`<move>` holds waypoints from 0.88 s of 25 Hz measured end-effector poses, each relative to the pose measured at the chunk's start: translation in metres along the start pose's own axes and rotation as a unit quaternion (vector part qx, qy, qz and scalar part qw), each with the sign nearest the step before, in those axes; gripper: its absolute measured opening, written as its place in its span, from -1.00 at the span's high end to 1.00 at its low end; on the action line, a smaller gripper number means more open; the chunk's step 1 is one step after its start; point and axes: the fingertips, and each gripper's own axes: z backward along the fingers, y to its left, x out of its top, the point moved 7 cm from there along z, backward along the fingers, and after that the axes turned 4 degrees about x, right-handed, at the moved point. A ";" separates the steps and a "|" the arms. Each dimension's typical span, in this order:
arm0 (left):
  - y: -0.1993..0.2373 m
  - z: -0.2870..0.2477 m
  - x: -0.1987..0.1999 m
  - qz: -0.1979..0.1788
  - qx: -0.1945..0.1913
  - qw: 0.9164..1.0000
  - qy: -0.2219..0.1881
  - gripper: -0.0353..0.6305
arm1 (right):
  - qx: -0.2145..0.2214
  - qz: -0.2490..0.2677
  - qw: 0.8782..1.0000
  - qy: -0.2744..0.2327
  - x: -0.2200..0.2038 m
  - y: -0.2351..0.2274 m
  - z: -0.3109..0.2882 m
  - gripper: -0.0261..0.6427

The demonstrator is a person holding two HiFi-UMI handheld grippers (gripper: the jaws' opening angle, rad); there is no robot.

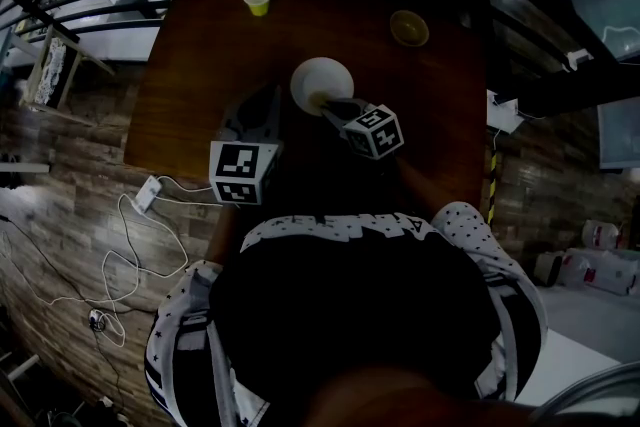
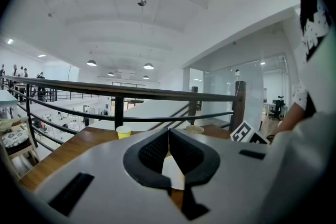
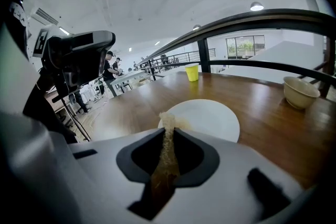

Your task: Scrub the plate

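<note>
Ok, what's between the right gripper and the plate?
A tan scrub pad, clamped in the right gripper, tip over the plate rim; right gripper view shows it.

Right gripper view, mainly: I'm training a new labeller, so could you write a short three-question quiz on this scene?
1. Multiple choice: what are the right gripper's tongs shut on?
A) a spoon
B) a tan sponge
C) a bottle
2. True or false: the white plate stands on its edge against the railing.
3. Fill in: besides the plate, the wooden table bears a yellow cup and a beige ____.

Key: 1 B. 2 False; the plate lies flat on the table. 3 bowl.
</note>
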 end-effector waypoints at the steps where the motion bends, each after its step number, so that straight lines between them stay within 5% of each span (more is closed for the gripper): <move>1: 0.000 0.000 0.000 0.000 0.000 1.000 0.000 0.85 | 0.003 -0.001 1.000 -0.001 0.001 0.002 0.000 0.77; 22: 0.000 -0.002 0.000 0.003 0.002 1.000 0.004 0.85 | 0.007 -0.016 1.000 -0.013 -0.002 0.004 0.004 0.77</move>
